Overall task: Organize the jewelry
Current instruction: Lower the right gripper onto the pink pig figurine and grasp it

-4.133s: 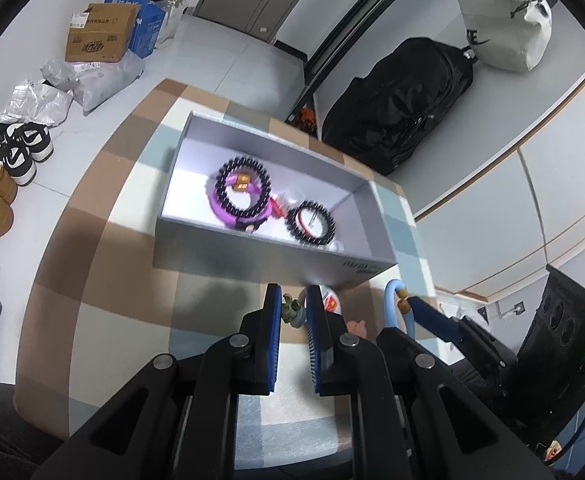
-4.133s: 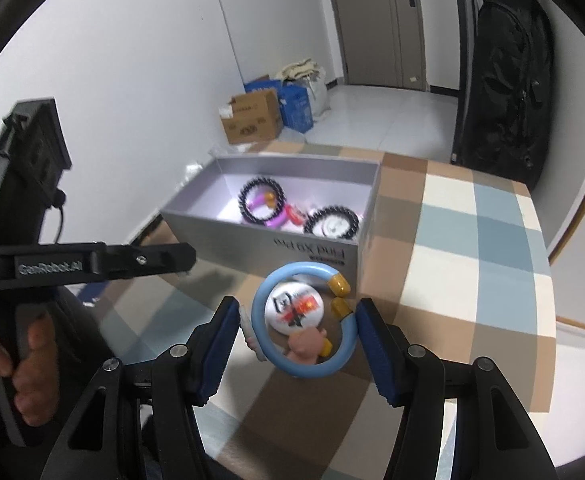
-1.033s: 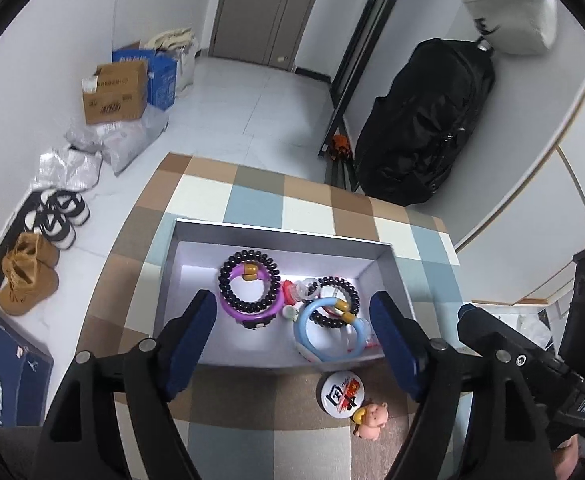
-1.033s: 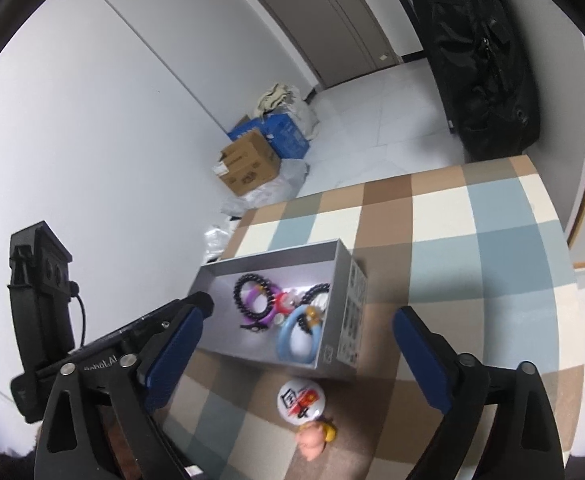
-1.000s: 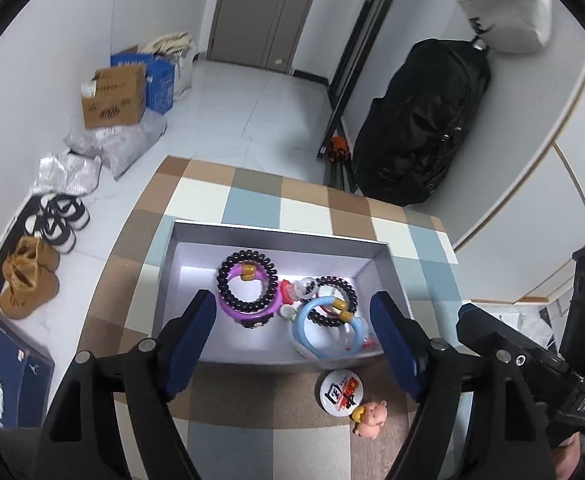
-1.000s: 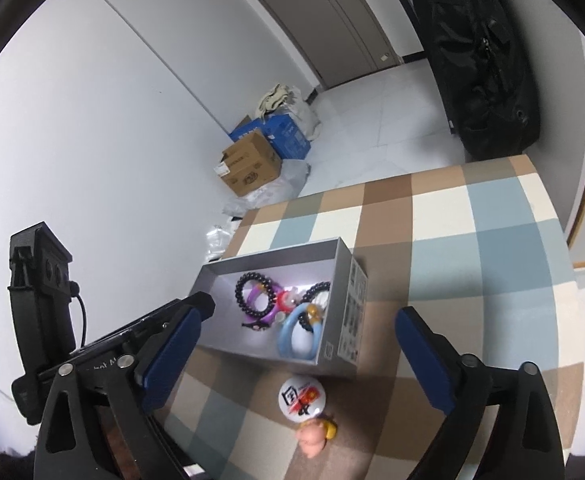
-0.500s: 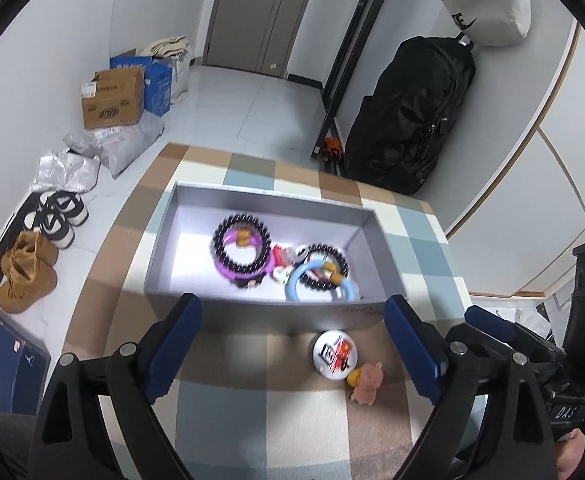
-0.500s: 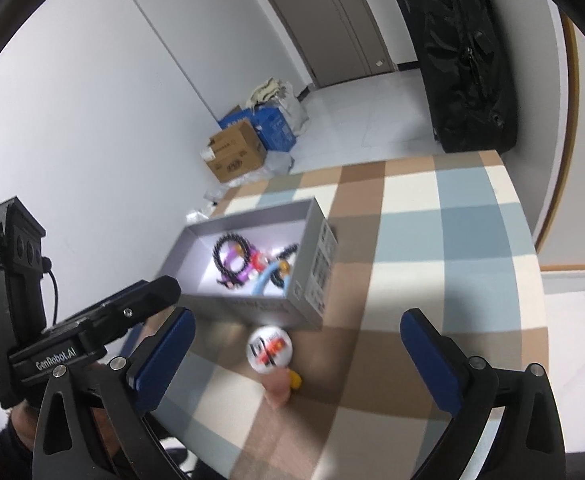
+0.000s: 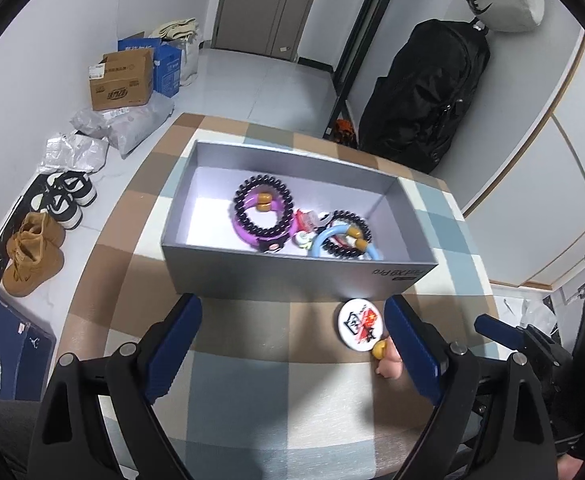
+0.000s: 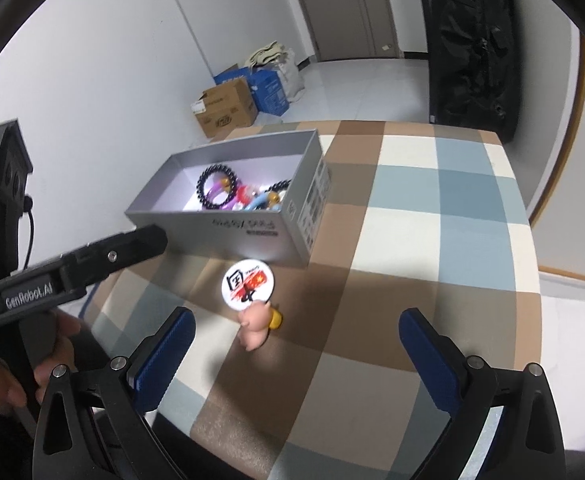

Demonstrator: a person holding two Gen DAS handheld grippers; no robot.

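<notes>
A grey box sits on the bench, which has a cloth with brown, blue and cream squares. Inside the box lie a ring of black beads on a purple ring, a blue ring, and a second, smaller ring of black beads. Just in front of the box, on the bench, lies a round white badge. A small pink pig toy lies right beside the badge.

The left gripper is spread wide and holds nothing. It hangs above the bench, in front of the box. The right gripper is spread wide too and holds nothing. The pig toy lies ahead of it, between its two blue pads.
</notes>
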